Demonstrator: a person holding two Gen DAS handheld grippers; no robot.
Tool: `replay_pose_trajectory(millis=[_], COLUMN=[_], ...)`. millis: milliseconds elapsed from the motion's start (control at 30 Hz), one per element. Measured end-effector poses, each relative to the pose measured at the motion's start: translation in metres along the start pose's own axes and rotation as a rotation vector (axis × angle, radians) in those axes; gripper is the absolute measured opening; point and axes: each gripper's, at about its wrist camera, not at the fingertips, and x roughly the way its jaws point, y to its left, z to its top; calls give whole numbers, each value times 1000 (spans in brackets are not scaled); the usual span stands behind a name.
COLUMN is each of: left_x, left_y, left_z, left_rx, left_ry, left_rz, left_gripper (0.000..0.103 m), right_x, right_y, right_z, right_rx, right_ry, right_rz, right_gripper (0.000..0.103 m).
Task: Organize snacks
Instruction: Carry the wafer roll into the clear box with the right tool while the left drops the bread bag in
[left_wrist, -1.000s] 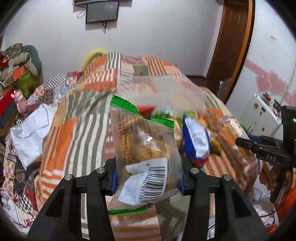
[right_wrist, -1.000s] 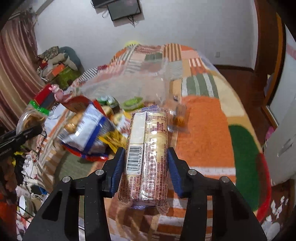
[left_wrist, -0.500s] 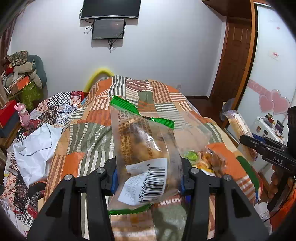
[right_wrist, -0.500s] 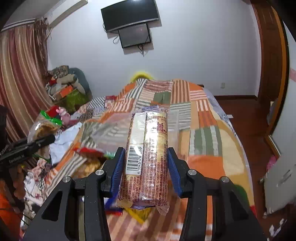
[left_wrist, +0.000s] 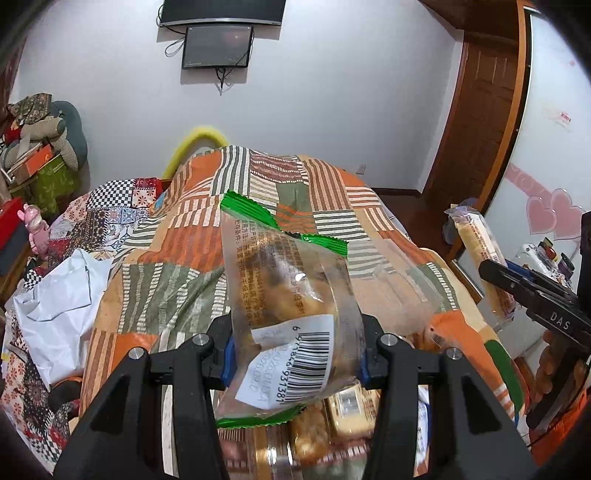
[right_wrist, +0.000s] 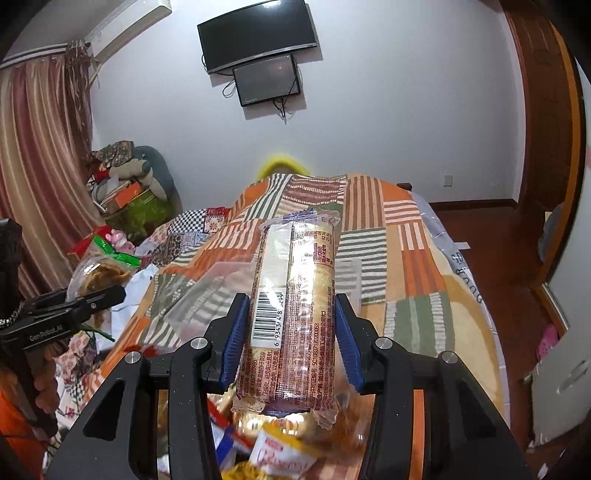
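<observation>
Clamping each hand-held gripper: left (left_wrist: 295, 360) on clear pastry bag (left_wrist: 286, 314), right (right_wrist: 290, 341) on biscuit pack (right_wrist: 295, 306).

Even indoor light, fisheye-warped edges

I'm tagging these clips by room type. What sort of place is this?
Most likely a bedroom at home: a bed under a patchwork striped quilt, a wall-mounted TV opposite it, striped curtains at one side and a wooden door.
</observation>
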Motion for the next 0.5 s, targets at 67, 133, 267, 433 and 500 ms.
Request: replay_pose_trajectory(millis=[67, 133, 267, 433, 500], left_x=[10, 22, 46, 76, 89], left_y=[0, 2, 4, 11, 15], left_z=[6, 10, 16, 21, 22], left_rx=[-6, -19, -40, -72, -93], left_ry=[19, 44, 89, 150, 184], left_rz=[-7, -16, -26, -32, -34], left_gripper=[48, 48, 48, 48, 48], right_x=[8, 16, 32, 55, 66], right_y=[0, -1, -4, -8, -8], right_z=[3, 4, 4, 10, 10], right_rx=[-4, -8, -7, 1, -5], right_ry=[4, 13, 45, 92, 119], right_rz=[-2, -4, 4, 18, 19], right_gripper=[42, 42, 42, 42, 42])
